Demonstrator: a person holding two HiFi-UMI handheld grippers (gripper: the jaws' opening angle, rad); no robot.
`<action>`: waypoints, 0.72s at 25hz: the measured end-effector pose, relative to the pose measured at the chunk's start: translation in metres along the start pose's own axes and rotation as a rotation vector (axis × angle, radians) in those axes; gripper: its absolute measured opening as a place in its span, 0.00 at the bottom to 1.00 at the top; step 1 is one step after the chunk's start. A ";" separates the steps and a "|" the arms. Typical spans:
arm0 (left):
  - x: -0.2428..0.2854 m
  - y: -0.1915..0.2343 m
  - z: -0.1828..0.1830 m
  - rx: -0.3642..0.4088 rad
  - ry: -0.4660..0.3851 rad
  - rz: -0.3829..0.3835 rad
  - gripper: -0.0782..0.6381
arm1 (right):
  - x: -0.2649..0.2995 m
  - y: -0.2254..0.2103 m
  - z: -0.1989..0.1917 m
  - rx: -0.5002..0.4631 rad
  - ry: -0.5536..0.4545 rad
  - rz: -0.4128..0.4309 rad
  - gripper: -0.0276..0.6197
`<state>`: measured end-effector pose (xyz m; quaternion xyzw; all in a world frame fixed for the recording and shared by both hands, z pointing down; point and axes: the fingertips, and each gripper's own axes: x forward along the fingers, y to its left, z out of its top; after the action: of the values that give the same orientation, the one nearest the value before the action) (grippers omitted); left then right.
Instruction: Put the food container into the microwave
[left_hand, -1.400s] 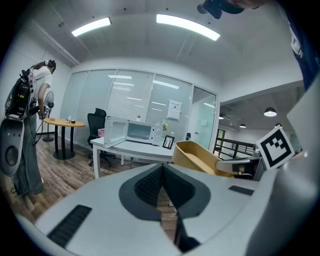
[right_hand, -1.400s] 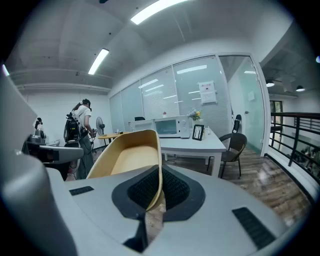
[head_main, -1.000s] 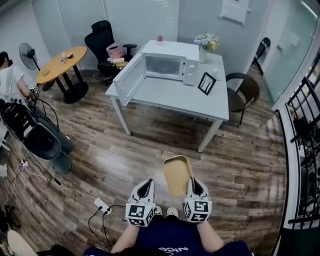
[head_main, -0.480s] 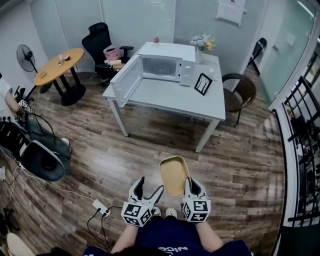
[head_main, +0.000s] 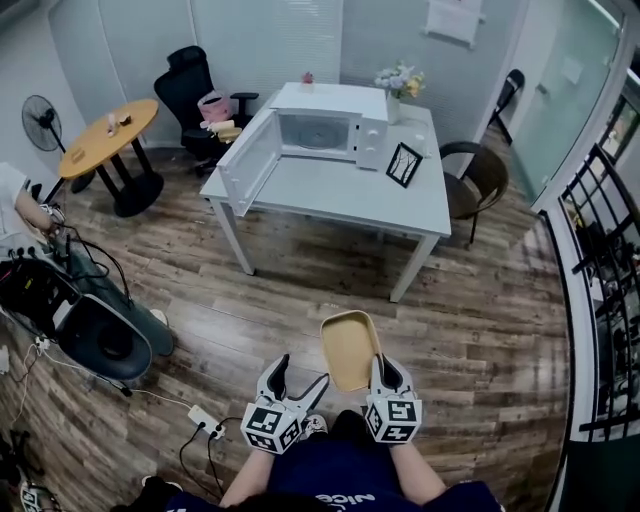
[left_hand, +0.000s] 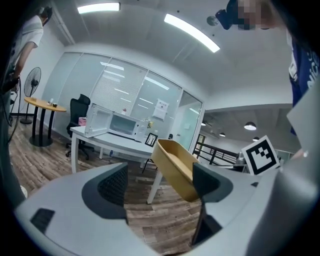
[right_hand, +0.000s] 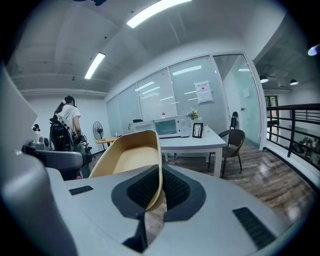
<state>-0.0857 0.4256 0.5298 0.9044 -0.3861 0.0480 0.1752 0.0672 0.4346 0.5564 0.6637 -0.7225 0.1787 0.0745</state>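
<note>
Container (head_main: 350, 350) sits well short of the microwave (head_main: 325, 130), carried low over the floor. The table (head_main: 340, 200) bearing the microwave is seen far ahead. The microwave door (head_main: 248, 160) is swung open, so entry is clear.

The container is a shallow tan tray and looks empty. It is judged light and thin-walled, with some flex and little fragility. A rim pinch at the short end away from the microwave suits it, kept level.

The right gripper (right_hand: 155, 192) is clamped on that rim wall, one pad inside and one outside. The left gripper (head_main: 300, 372) has just been opened wide. The container's side shows between its jaws, untouched by either pad, so nothing is held.
</note>
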 end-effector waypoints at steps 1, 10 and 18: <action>0.001 0.004 0.000 0.006 0.005 0.001 0.65 | 0.003 0.002 -0.001 0.000 0.002 -0.005 0.09; 0.011 0.034 -0.008 0.025 0.030 0.040 0.65 | 0.037 0.007 -0.015 -0.014 0.040 0.009 0.09; 0.070 0.084 0.014 0.029 0.034 0.168 0.65 | 0.127 -0.010 0.013 -0.031 0.066 0.083 0.09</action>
<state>-0.0981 0.3190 0.5556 0.8703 -0.4569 0.0837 0.1638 0.0654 0.3112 0.5894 0.6256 -0.7493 0.1921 0.1012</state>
